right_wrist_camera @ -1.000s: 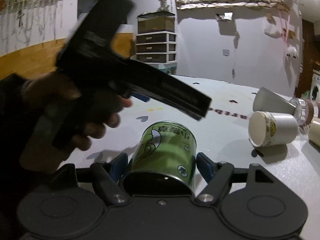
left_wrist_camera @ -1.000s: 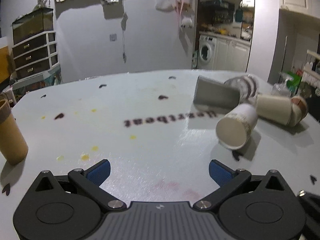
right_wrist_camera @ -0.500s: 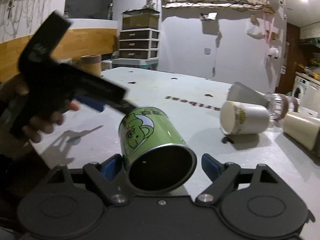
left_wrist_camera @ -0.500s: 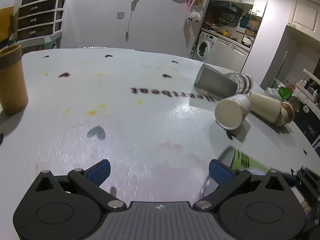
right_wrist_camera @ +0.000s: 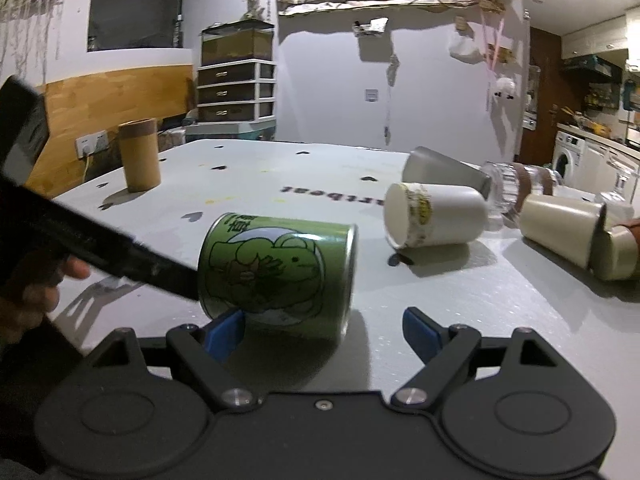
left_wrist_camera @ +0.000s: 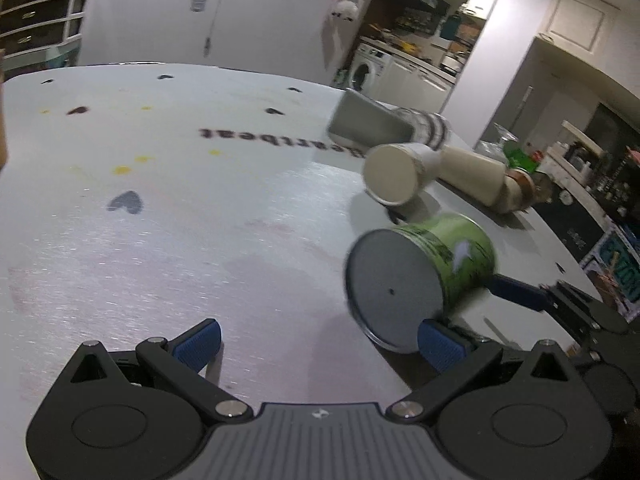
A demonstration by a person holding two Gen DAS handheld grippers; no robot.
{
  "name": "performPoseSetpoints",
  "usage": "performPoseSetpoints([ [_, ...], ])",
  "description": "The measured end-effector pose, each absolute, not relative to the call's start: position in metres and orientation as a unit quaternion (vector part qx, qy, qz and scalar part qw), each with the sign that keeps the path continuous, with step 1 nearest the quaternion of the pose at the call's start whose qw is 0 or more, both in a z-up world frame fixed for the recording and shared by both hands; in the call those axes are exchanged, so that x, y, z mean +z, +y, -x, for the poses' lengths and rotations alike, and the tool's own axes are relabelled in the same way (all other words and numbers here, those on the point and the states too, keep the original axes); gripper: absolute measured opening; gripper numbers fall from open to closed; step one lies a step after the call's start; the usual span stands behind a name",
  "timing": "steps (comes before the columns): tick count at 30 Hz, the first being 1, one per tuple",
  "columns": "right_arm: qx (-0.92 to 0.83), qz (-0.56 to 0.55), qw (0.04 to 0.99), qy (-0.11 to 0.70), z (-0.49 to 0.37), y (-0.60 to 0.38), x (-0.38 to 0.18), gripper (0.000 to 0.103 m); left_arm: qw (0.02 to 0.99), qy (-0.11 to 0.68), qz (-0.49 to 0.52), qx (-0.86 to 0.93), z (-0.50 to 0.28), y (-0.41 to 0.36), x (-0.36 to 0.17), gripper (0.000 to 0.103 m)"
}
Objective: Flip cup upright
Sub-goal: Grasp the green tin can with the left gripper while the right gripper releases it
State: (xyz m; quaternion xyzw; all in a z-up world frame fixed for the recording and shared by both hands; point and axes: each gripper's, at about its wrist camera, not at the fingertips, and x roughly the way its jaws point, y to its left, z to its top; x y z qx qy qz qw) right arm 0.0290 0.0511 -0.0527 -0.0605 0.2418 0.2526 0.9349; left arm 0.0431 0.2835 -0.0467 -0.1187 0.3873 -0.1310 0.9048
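A green cup with a frog print (right_wrist_camera: pixel 280 272) lies on its side on the white table (right_wrist_camera: pixel 460 292), just in front of my right gripper (right_wrist_camera: pixel 324 330). The right gripper is open; the cup rests against its left fingertip and no pad clamps it. In the left wrist view the cup (left_wrist_camera: pixel 420 276) shows its grey base, beside the right fingertip of my open left gripper (left_wrist_camera: pixel 318 342). The left gripper's body reaches the cup's left end in the right wrist view, where it shows as a dark bar (right_wrist_camera: pixel 120 256).
A white paper cup (right_wrist_camera: pixel 436 220), a grey cup (right_wrist_camera: pixel 444 172), a clear glass (right_wrist_camera: pixel 516 188) and a cream cup (right_wrist_camera: pixel 560 228) lie on their sides at the far right. A brown cup (right_wrist_camera: pixel 139 154) stands upright at the far left.
The green cup has turned from mouth-toward-the-right-camera to lying sideways across the right gripper. The left gripper has swung right, up to the cup's base.
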Motion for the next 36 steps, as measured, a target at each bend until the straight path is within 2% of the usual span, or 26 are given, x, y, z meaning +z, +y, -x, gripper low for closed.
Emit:
performPoseSetpoints([
  [6, 0.226, 0.036, 0.941, 0.249, -0.038, 0.037, -0.056, 0.086, 0.909, 0.373, 0.100, -0.158, -0.037, 0.266, -0.038, 0.103],
  [12, 0.209, 0.015, 0.944, 0.255, -0.044, 0.030, -0.059, 0.086, 0.918, 0.327, 0.088, -0.209, -0.036, 0.257, -0.005, 0.103],
  [19, 0.185, -0.017, 0.945, 0.270, -0.054, 0.021, -0.065, 0.081, 0.908, 0.344, -0.035, -0.238, -0.075, 0.209, 0.024, 0.102],
  [23, 0.181, -0.024, 0.946, 0.268, -0.054, 0.012, -0.068, 0.081, 0.884, 0.384, -0.102, -0.244, -0.101, 0.188, 0.016, 0.102],
  [28, 0.170, -0.039, 0.948, 0.267, -0.053, -0.006, -0.071, 0.081, 0.851, 0.413, -0.210, -0.249, -0.115, 0.156, 0.003, 0.096],
  [36, 0.155, -0.057, 0.949, 0.267, -0.054, -0.027, -0.078, 0.080, 0.817, 0.424, -0.307, -0.243, -0.119, 0.120, -0.013, 0.092],
])
